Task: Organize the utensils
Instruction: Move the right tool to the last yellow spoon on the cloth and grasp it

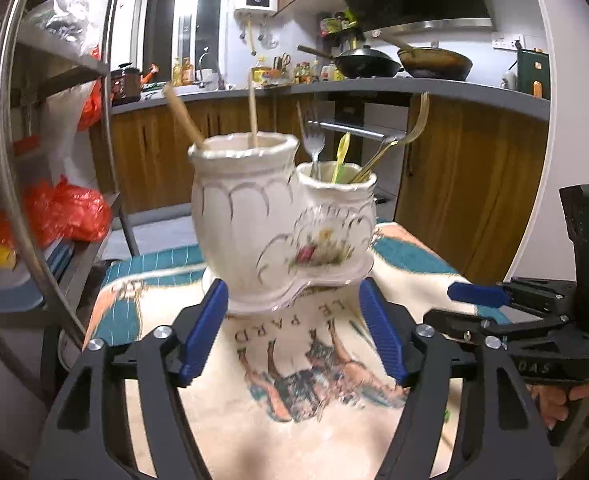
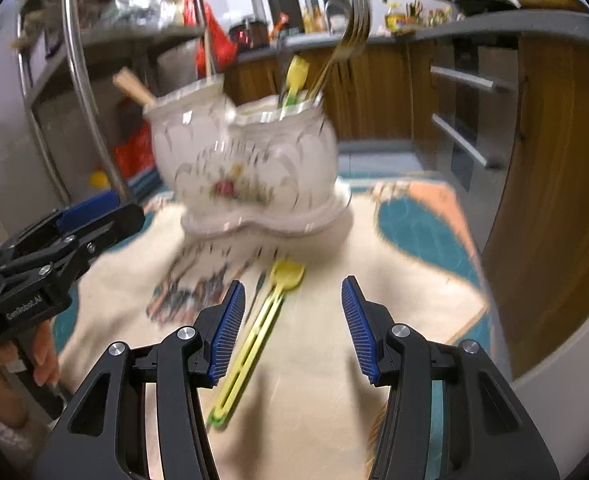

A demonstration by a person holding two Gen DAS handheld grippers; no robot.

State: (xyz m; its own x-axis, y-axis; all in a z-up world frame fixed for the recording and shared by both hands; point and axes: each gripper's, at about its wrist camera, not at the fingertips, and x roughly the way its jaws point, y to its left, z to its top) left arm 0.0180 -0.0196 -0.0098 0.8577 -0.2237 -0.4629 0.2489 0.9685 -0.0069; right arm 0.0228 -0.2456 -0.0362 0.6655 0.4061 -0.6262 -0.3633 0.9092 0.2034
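A white ceramic double-pot holder [image 1: 270, 220] stands on a printed cloth. Its taller pot holds wooden chopsticks [image 1: 184, 116]; its lower pot holds a silver fork [image 1: 313, 140], a yellow plastic utensil [image 1: 341, 156] and a gold fork [image 1: 408, 130]. My left gripper [image 1: 294, 332] is open and empty, its fingers on either side of the holder's base. In the right wrist view the holder [image 2: 246, 164] is blurred. A yellow plastic utensil [image 2: 260, 328] lies on the cloth, just left of centre between the fingers of my open right gripper [image 2: 290, 328]. The right gripper also shows in the left wrist view [image 1: 478, 304].
The printed cloth [image 1: 306, 420] covers a small table. A metal shelf rack with red bags [image 1: 66, 208] stands at the left. Wooden cabinets and a counter with woks [image 1: 398, 64] run behind. An oven front with handles [image 2: 466, 120] is at the right.
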